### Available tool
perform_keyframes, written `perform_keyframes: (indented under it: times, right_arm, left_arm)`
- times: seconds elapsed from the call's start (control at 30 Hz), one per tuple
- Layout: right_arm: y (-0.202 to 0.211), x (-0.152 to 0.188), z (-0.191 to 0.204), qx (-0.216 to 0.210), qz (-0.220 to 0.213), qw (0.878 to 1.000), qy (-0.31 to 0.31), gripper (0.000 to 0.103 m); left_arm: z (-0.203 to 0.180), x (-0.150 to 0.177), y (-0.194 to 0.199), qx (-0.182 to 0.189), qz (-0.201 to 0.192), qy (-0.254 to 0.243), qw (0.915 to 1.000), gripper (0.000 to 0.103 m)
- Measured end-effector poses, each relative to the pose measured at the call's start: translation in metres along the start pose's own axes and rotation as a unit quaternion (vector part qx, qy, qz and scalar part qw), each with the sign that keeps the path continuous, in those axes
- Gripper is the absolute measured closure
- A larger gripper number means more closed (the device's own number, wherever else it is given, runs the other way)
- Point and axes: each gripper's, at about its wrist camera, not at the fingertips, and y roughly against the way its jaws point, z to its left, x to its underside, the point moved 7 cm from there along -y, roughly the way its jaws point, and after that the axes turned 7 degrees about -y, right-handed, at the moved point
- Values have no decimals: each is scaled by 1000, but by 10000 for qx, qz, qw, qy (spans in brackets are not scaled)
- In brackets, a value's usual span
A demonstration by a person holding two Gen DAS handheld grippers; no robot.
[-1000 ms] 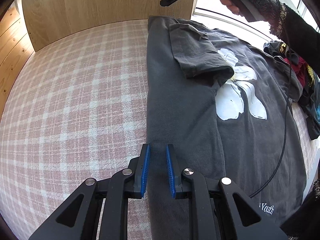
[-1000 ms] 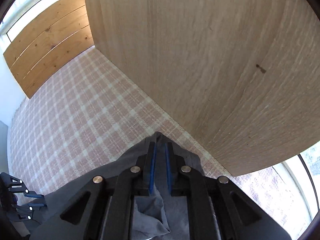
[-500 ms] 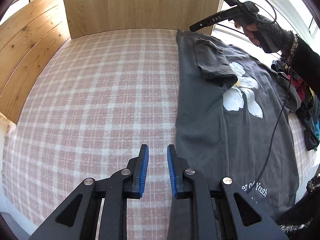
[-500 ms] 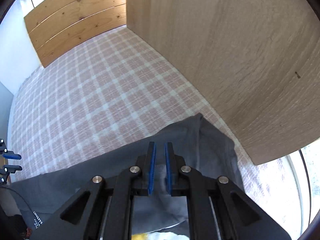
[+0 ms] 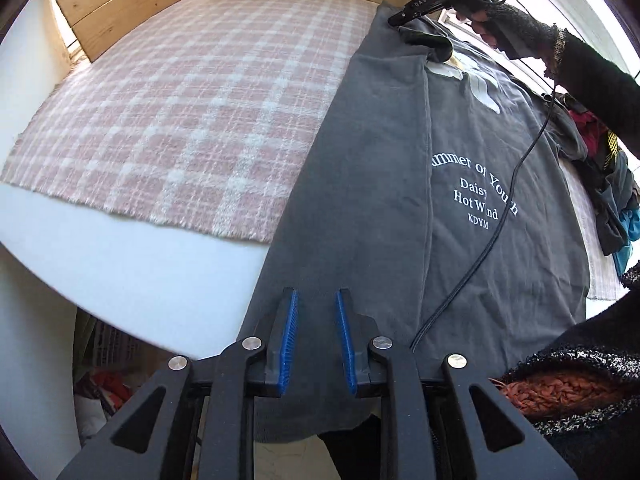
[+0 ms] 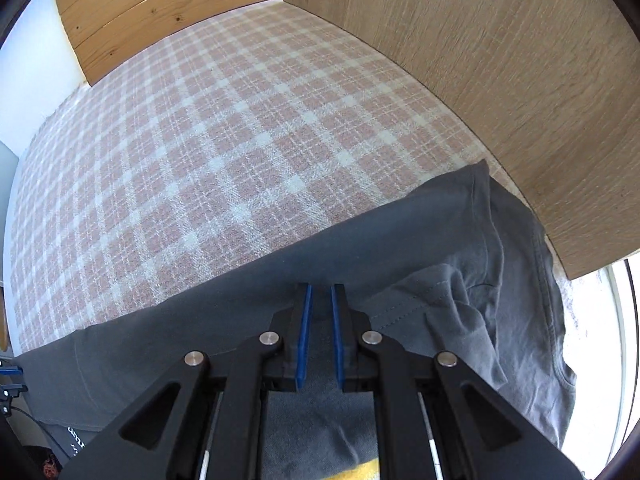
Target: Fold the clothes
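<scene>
A pink-and-white checked woollen blanket (image 5: 192, 92) covers the bed, giving a broad flat surface for folding. Across it lies the dark grey printed cotton T-shirt (image 5: 460, 168), one long side already turned inward, its hem overhanging the mattress edge. Beside it, a heap of mixed dark, red and teal clothes (image 5: 608, 184) probably waits its turn; no container is visible. The left gripper (image 5: 316, 336) hovers over the hem, blue pads parted, gripping nothing. The right gripper (image 6: 320, 336), above the folded sleeve near the collar, has a narrow gap, also empty.
</scene>
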Motion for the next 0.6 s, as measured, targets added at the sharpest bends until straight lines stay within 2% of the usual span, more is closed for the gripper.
perform_keyframes:
  times: [0.13, 0.2, 0.27, 0.33, 0.4, 0.5, 0.6]
  right_arm:
    - [75, 8, -5, -277, -641, 9966, -442, 92]
    - [113, 22, -8, -218, -921, 9938, -582, 92]
    - [146, 49, -22, -69, -1075, 9912, -768, 86]
    - [174, 87, -38, 69, -1105, 9890, -983, 80]
    - [193, 137, -54, 261, -1072, 9865, -1211, 79]
    - [214, 218, -79, 697, -877, 9796, -1668, 79]
    - [218, 288, -99, 954, -606, 9688, -2206, 79]
  left_arm:
    - [11, 30, 25, -310, -125, 184, 9993, 85]
    - [4, 32, 36, -265, -286, 71, 9992, 85]
    - [-8, 32, 44, -151, -450, -113, 9988, 85]
    - [-28, 31, 45, 102, -581, -380, 9975, 85]
    - [-59, 31, 41, 433, -669, -694, 9944, 85]
    - [-112, 44, 31, 906, -679, -1247, 9857, 85]
    - [-163, 67, 25, 1377, -553, -1633, 9754, 85]
